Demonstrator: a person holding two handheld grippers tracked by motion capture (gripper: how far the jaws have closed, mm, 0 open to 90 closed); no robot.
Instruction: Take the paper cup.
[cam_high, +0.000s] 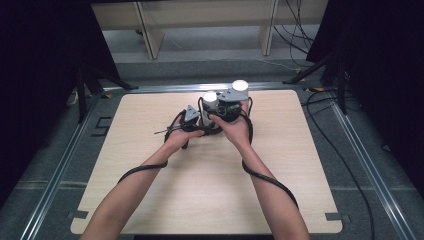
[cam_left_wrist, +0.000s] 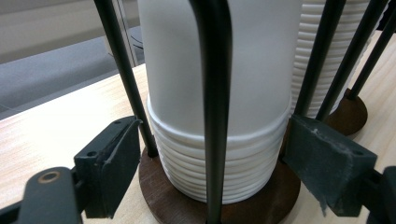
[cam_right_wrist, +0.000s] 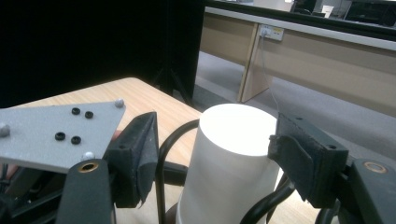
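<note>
Cups: the stack (cam_left_wrist: 219, 93) stands upside down inside a wire holder (cam_left_wrist: 212, 116) on a brown base (cam_left_wrist: 161, 198), near the table's (cam_high: 150, 200) far edge; a second stack (cam_high: 240, 86) stands just beside it.
Left hand-held gripper (cam_left_wrist: 212, 163): your jaws are spread at the low rims, a rod on each side, pads not touching.
Right hand-held gripper (cam_right_wrist: 212, 154): your jaws flank the top cup (cam_right_wrist: 233, 158), not visibly pressing.
Risk: closing low, you may pinch a rod or several rims at once and drag the holder.
Risk: a loose top grip may let the cup slip or jam against the rods.
</note>
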